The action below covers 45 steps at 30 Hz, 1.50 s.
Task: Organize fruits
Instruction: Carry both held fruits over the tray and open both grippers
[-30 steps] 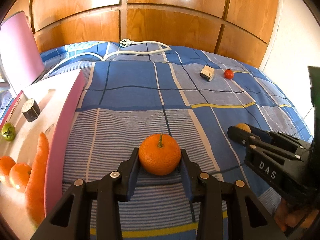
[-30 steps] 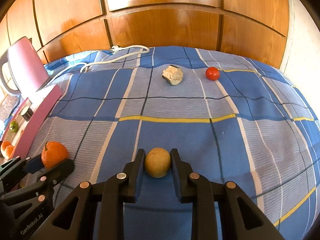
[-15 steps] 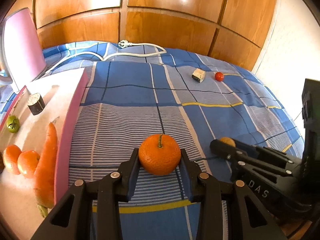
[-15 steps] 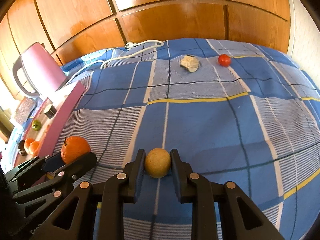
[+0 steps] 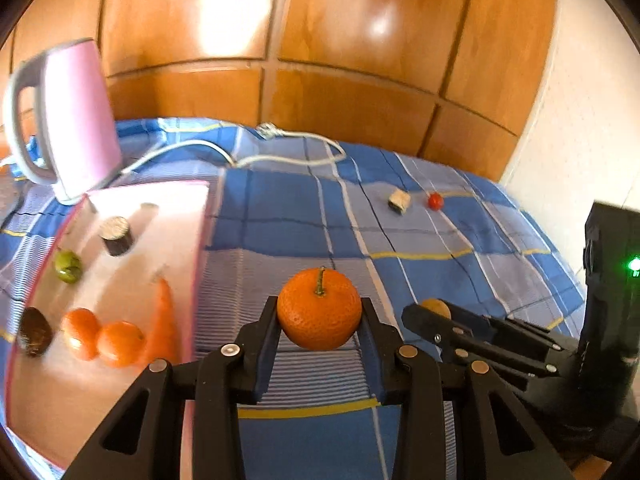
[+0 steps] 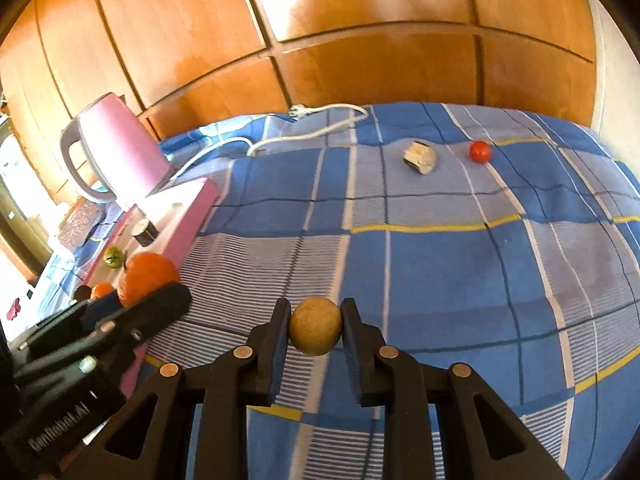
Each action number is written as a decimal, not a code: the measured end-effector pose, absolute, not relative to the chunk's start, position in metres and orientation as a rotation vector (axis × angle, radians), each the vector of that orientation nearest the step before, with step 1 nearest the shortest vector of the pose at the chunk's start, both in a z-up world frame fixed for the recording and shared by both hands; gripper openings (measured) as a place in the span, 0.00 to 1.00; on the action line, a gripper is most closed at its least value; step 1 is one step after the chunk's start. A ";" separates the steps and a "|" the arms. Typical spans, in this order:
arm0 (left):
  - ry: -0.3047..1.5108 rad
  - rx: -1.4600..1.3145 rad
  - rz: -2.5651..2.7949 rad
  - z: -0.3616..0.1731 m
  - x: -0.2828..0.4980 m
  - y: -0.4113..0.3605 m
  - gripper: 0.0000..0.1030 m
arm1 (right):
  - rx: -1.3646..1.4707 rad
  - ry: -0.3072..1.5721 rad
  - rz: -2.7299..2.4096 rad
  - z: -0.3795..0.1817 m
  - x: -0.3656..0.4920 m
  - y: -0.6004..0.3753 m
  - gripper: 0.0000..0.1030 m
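Note:
My left gripper [image 5: 319, 322] is shut on an orange mandarin [image 5: 319, 309] and holds it above the blue checked cloth, just right of the pink tray [image 5: 120, 208]. My right gripper [image 6: 315, 326] is shut on a small tan round fruit [image 6: 315, 331], also held above the cloth; it shows in the left wrist view [image 5: 436, 307]. The tray holds two mandarins [image 5: 102, 340], a carrot [image 5: 162, 320], a green fruit [image 5: 68, 266], a dark fruit [image 5: 35, 331] and a dark cylinder [image 5: 116, 235]. The held mandarin also shows in the right wrist view [image 6: 148, 272].
A red tomato [image 6: 479, 151] and a pale chunk [image 6: 420, 157] lie on the cloth at the far right. A pink kettle [image 5: 74, 120] stands behind the tray, with a white cable [image 5: 280, 148] beside it. Wooden panels rise behind; a white wall is at right.
Both grippers have risen and swung left toward the tray, still holding their fruits. More of the tray and the kettle have come into view.

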State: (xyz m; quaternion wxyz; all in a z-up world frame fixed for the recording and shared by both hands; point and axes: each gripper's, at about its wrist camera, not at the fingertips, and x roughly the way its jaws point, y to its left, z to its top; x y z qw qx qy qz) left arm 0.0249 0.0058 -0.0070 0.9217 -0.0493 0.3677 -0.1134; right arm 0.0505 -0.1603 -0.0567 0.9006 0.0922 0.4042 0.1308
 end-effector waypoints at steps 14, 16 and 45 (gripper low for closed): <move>0.721 -0.151 -0.077 0.005 0.020 0.066 0.37 | 0.122 0.830 0.426 -0.039 0.055 -0.105 0.25; 0.718 -0.149 -0.049 0.006 0.018 0.074 0.37 | 0.103 0.824 0.448 -0.036 0.057 -0.095 0.25; 0.748 -0.287 0.197 -0.018 -0.005 0.190 0.37 | 0.031 0.894 0.741 -0.027 0.071 0.021 0.25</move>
